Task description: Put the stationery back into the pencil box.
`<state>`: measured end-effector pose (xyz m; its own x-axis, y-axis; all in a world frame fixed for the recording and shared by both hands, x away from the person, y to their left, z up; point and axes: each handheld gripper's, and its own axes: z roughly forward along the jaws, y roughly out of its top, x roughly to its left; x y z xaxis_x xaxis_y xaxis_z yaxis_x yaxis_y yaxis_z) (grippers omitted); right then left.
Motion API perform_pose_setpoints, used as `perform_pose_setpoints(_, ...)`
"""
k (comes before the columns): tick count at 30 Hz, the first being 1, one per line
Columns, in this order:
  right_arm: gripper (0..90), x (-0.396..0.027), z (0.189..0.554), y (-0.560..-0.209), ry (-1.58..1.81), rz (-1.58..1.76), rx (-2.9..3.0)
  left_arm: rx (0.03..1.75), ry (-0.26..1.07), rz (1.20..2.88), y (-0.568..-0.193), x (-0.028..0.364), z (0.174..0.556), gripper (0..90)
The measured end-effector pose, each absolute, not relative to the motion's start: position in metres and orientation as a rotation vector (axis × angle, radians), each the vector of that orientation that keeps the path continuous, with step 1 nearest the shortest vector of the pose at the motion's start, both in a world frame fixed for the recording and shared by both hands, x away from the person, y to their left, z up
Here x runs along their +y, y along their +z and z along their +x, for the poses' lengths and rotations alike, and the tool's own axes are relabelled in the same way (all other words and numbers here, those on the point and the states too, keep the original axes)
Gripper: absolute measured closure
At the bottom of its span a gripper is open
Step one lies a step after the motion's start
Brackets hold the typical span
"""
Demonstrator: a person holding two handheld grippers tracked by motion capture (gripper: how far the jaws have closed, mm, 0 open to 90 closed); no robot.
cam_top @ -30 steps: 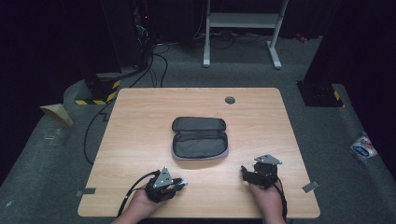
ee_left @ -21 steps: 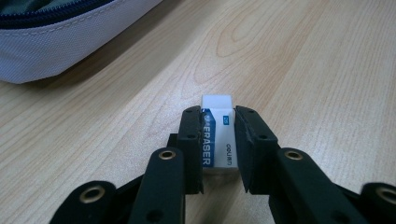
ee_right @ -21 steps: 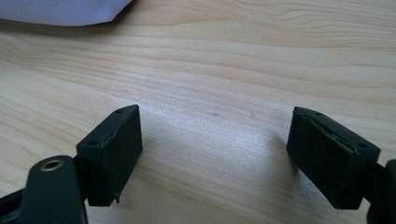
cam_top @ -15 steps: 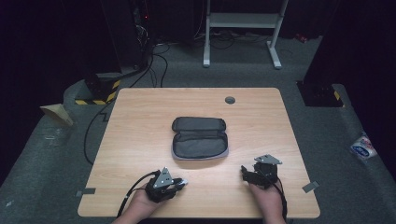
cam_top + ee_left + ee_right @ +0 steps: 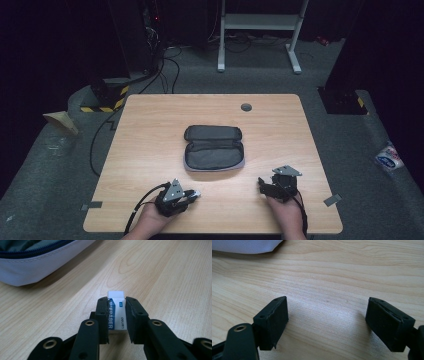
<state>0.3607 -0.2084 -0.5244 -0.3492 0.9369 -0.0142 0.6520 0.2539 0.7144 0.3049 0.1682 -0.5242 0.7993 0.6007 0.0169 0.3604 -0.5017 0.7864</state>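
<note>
Leftmost, near the front edge of the bench, my left claw is clenched on a white eraser in a blue-and-white paper sleeve. In the left gripper view the two black jaws press the eraser's long sides, its bare white end pokes out beyond their tips, and it rests low on the wood. From above, the left hand lies on the bench with the claw pointing right.

Centre: a grey pencil case lies unzipped and folded open, its lid half toward the far edge. It is well apart from both claws. Its pale lower rim shows at the top left of the left gripper view, near the eraser but not touching it.

Right: my right claw is released, its jaws standing wide over bare wood with nothing between them, as the right gripper view shows. The right hand rests near the front edge.
</note>
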Motion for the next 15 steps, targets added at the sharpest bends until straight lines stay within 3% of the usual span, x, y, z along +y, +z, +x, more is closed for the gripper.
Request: perform_pose_setpoints(15,18.6,-0.208,0.36,-0.524,0.868,1.442,2.092,0.706,0.387,2.044,-0.507,0.18,0.304,72.8)
